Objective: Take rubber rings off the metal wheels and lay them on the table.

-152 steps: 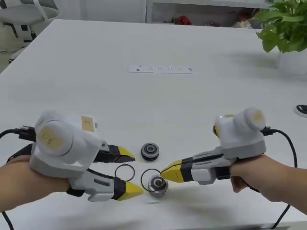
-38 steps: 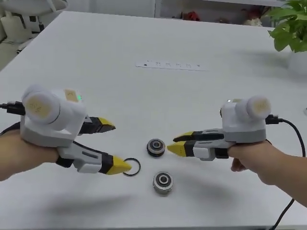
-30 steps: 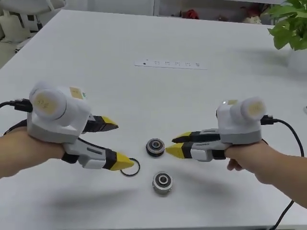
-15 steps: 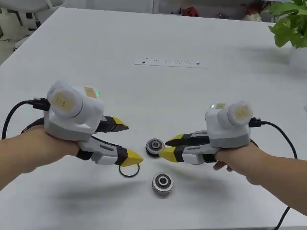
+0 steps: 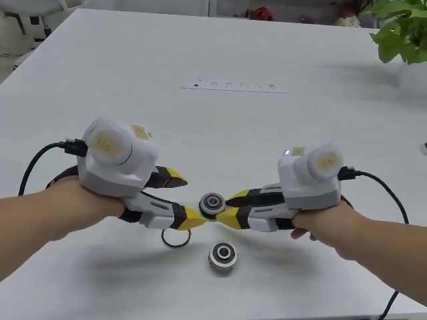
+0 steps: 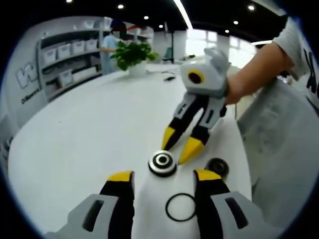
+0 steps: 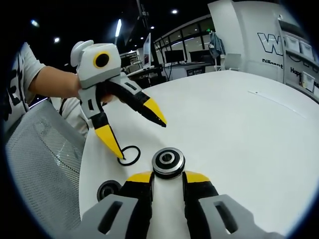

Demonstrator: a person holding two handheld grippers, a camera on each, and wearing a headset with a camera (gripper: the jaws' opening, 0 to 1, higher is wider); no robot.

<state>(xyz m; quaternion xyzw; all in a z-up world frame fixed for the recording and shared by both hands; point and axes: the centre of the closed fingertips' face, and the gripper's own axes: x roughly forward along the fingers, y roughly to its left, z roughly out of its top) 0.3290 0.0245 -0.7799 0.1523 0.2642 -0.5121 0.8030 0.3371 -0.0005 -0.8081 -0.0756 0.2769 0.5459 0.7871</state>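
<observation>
A metal wheel (image 5: 212, 205) with a dark band lies flat on the white table (image 5: 267, 133), between the two grippers. My left gripper (image 5: 184, 197) is open, its yellow tips spread wide on the wheel's left. My right gripper (image 5: 230, 207) is open by a narrower gap, its tips right at the wheel's right side. In the right gripper view the wheel (image 7: 168, 162) sits just ahead of my right gripper (image 7: 168, 177). In the left gripper view it (image 6: 162, 163) lies just beyond my left gripper (image 6: 163, 176). A loose rubber ring (image 5: 175, 238) lies on the table near a second wheel (image 5: 222, 255).
A white power strip (image 5: 233, 85) lies further back on the table. A green plant (image 5: 400, 27) stands at the far right corner. Cables trail from both grippers. The table's front edge runs close behind the hands.
Both grippers have closed in on the far wheel from either side. The right gripper's jaws stand a little wider. The ring and the near wheel have stayed put.
</observation>
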